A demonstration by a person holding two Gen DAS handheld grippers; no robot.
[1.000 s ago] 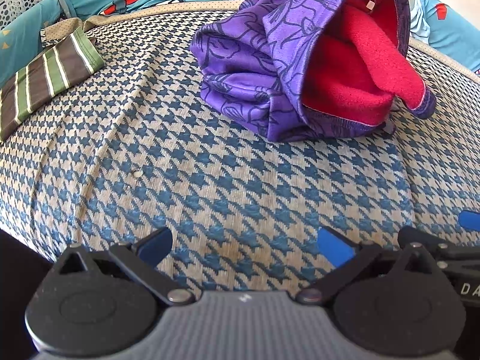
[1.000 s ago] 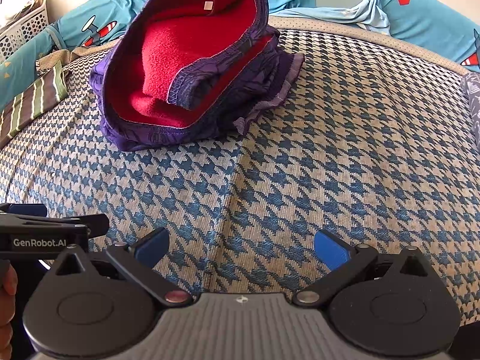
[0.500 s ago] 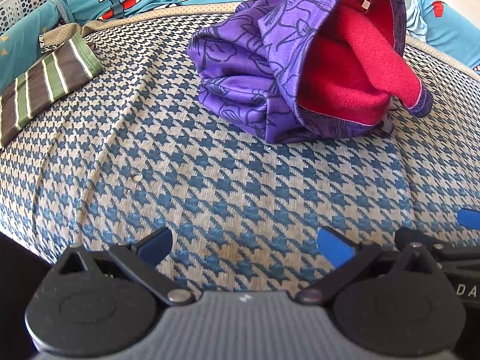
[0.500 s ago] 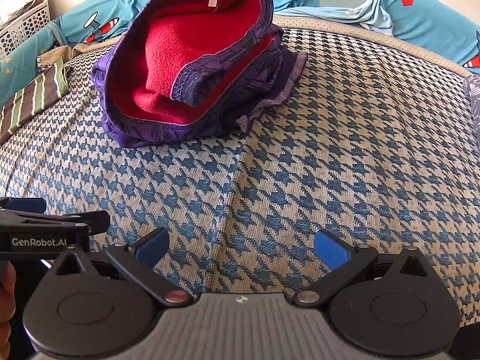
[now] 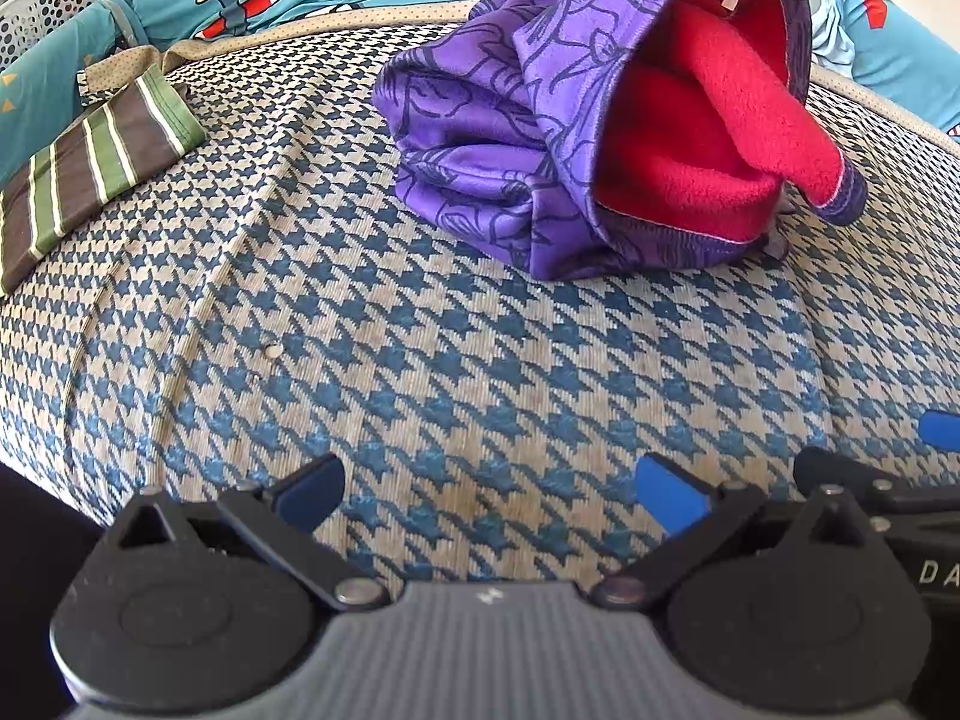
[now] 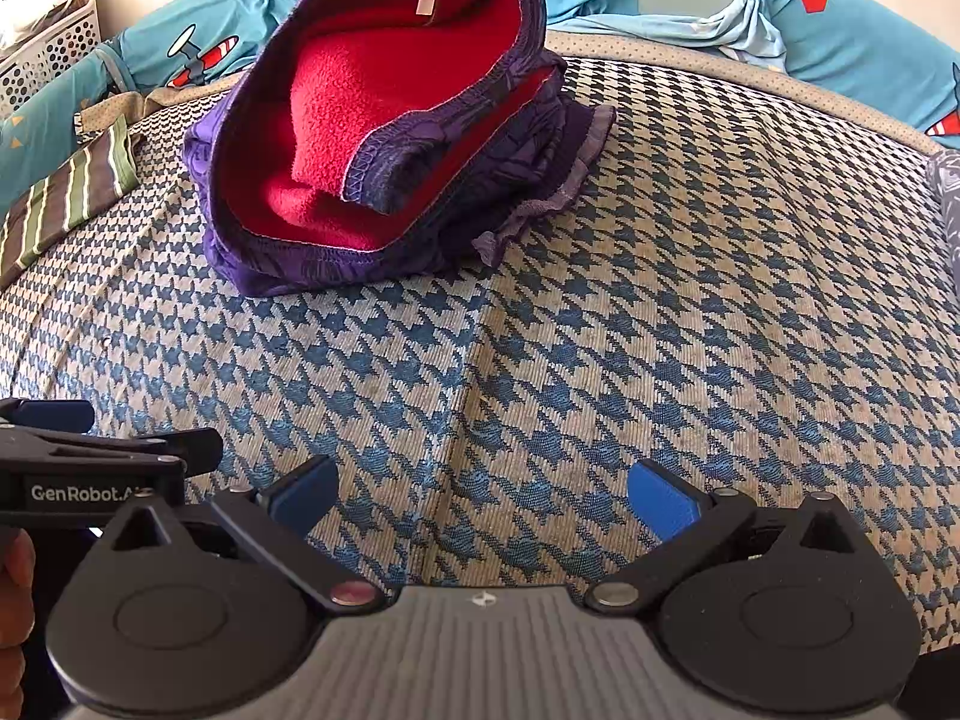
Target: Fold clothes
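Through the left wrist view, our left gripper (image 5: pixel 489 489) gapes wide, holding nothing; the purple garment (image 5: pixel 510 144) sits at one o'clock, its top cropped. From the right wrist view, our right gripper (image 6: pixel 483 495) spreads wide, empty; the garment lies at eleven o'clock.

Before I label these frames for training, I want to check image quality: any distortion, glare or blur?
Left wrist view: strong fisheye bowing of the houndstooth surface, dark corners, purple garment sharp. Right wrist view: same bowing, background washed out at the top edge, red fleece lining sunlit and crisp, no motion blur.
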